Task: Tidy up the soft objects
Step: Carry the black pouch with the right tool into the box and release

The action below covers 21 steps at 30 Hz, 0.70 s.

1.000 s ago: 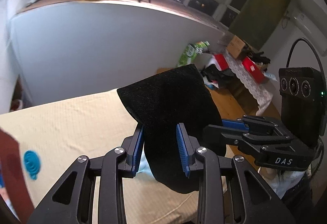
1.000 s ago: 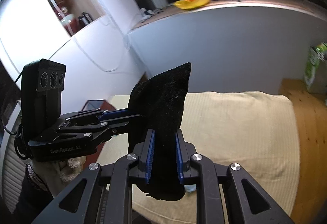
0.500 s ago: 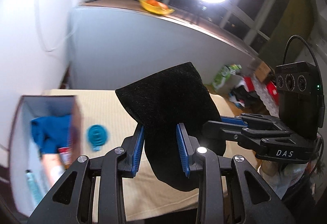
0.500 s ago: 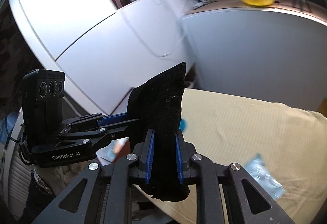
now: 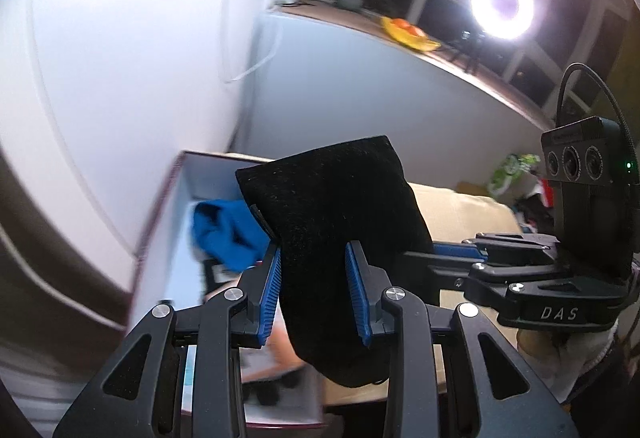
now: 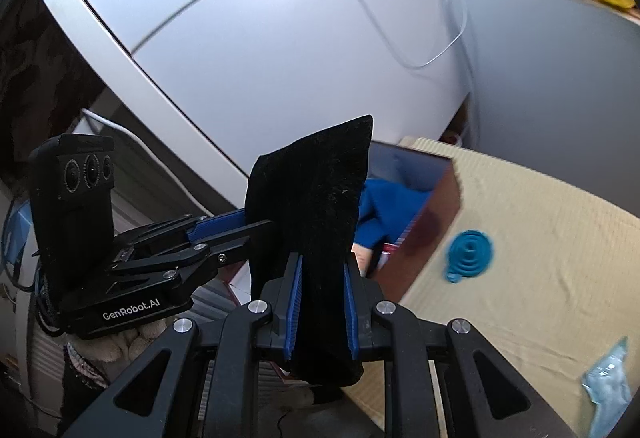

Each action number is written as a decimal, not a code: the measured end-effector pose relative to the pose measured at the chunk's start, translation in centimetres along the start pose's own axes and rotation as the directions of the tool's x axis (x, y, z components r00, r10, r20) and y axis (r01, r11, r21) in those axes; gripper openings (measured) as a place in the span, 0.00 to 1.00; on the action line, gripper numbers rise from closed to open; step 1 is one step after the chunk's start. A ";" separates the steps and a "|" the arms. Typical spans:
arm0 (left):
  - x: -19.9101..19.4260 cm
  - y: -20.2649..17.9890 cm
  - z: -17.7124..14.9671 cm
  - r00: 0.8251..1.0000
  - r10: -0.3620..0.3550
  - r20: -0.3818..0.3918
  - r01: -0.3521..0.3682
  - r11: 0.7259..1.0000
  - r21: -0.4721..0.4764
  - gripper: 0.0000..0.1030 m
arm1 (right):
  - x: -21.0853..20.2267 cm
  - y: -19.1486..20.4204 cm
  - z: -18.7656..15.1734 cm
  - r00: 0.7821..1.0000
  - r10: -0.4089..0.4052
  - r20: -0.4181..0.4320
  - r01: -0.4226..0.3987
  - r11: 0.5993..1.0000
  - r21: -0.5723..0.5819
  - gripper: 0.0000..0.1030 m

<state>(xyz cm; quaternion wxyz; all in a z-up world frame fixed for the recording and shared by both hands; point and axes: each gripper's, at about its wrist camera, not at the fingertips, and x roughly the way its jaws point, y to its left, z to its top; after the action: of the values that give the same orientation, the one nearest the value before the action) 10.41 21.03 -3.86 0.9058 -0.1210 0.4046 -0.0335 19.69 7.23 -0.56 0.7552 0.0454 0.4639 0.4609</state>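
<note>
The box (image 5: 160,238) at the left already holds a blue cloth (image 5: 224,234), so part of the sorting looks done. The left gripper (image 5: 314,270) and right gripper (image 6: 320,298) both clench the black cloth (image 5: 340,222), held in the air beside the box, not yet dropped in. On the right, a blue funnel (image 6: 470,252) and crumpled plastic (image 6: 608,386) lie on the beige-covered desk (image 6: 540,278).

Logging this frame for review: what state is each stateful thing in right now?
Black cloth: folded, held in the air by both grippers.
Left hand-held gripper: shut on the black cloth.
Right hand-held gripper: shut on the black cloth.
Box: open, with blue fabric lying inside.
Blue funnel: collapsed flat on the beige cover.
Ring light: on.
</note>
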 end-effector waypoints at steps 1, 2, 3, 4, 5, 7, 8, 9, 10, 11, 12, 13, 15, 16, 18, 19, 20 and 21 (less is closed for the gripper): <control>0.0 0.5 0.0 1.000 0.016 0.002 -0.016 1.000 -0.006 0.28 | 0.6 0.1 0.2 1.000 0.003 -0.008 -0.003 1.000 0.001 0.17; 0.1 1.1 0.0 1.000 0.029 0.003 -0.029 0.999 -0.014 0.28 | 1.7 0.4 0.4 1.000 0.008 -0.020 -0.008 1.000 0.004 0.17; 0.2 1.8 0.0 0.999 0.042 0.006 -0.042 0.999 -0.018 0.28 | 2.5 0.9 0.8 1.000 0.007 -0.026 -0.007 1.000 0.004 0.17; 0.4 2.3 0.1 0.998 0.055 0.007 -0.055 0.998 -0.023 0.28 | 3.4 1.1 1.0 0.999 0.005 -0.034 -0.005 1.000 0.002 0.17; 0.8 2.7 0.3 0.998 0.069 0.007 -0.069 0.997 -0.028 0.28 | 4.3 1.3 1.4 0.999 0.002 -0.041 -0.002 1.000 0.001 0.17; 1.5 3.0 0.7 0.995 0.095 0.012 -0.094 0.995 -0.026 0.28 | 5.3 1.3 2.0 0.999 -0.004 -0.050 0.004 1.000 0.002 0.17; 1.9 3.3 1.0 0.994 0.106 0.017 -0.106 0.994 -0.028 0.28 | 5.9 1.1 2.4 0.999 -0.005 -0.054 0.005 1.000 0.007 0.17; 2.0 3.5 1.0 0.994 0.111 0.020 -0.110 0.993 -0.032 0.28 | 6.3 0.9 2.7 0.998 -0.008 -0.057 0.008 1.000 0.010 0.17; 2.4 3.7 1.2 0.993 0.115 0.024 -0.114 0.993 -0.036 0.28 | 6.6 0.6 3.0 0.998 -0.012 -0.059 0.013 1.000 0.014 0.17; 2.7 3.8 1.5 0.993 0.119 0.025 -0.119 0.992 -0.037 0.28 | 7.2 0.2 3.5 0.998 -0.018 -0.063 0.019 1.000 0.019 0.17; 3.2 4.0 1.8 0.992 0.125 0.026 -0.124 0.992 -0.038 0.28 | 7.5 0.1 3.8 0.998 -0.020 -0.064 0.021 1.000 0.020 0.17; 3.6 4.2 2.0 0.991 0.128 0.025 -0.127 0.991 -0.039 0.28 | 7.8 -0.3 4.1 0.997 -0.023 -0.067 0.024 0.999 0.022 0.17; 4.4 4.6 2.4 0.991 0.134 0.025 -0.133 0.990 -0.047 0.28 | 8.8 -0.8 4.8 0.997 -0.032 -0.073 0.034 0.999 0.027 0.17; 4.8 4.7 2.6 0.990 0.141 0.025 -0.140 0.989 -0.049 0.28 | 9.2 -1.1 5.1 0.997 -0.036 -0.074 0.038 0.999 0.029 0.17; 5.4 4.8 2.7 0.987 0.159 0.026 -0.158 0.986 -0.045 0.28 | 9.8 -1.6 5.5 0.996 -0.043 -0.078 0.045 0.999 0.029 0.17; 5.6 4.9 2.7 0.985 0.168 0.027 -0.167 0.985 -0.045 0.28 | 10.2 -1.9 5.7 0.996 -0.048 -0.080 0.051 0.998 0.028 0.17; 5.9 5.0 2.8 0.984 0.175 0.026 -0.174 0.984 -0.046 0.28 | 10.4 -2.0 5.9 0.995 -0.050 -0.083 0.052 0.998 0.026 0.17; 6.0 5.1 2.8 0.983 0.182 0.026 -0.181 0.982 -0.050 0.28 | 10.7 -2.2 6.0 0.995 -0.053 -0.085 0.055 0.998 0.025 0.18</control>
<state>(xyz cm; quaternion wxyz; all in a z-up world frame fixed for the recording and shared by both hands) 16.33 25.51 -7.66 0.9081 -0.1055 0.4008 0.0607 27.11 16.05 -5.27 0.7465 0.0240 0.5026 0.4354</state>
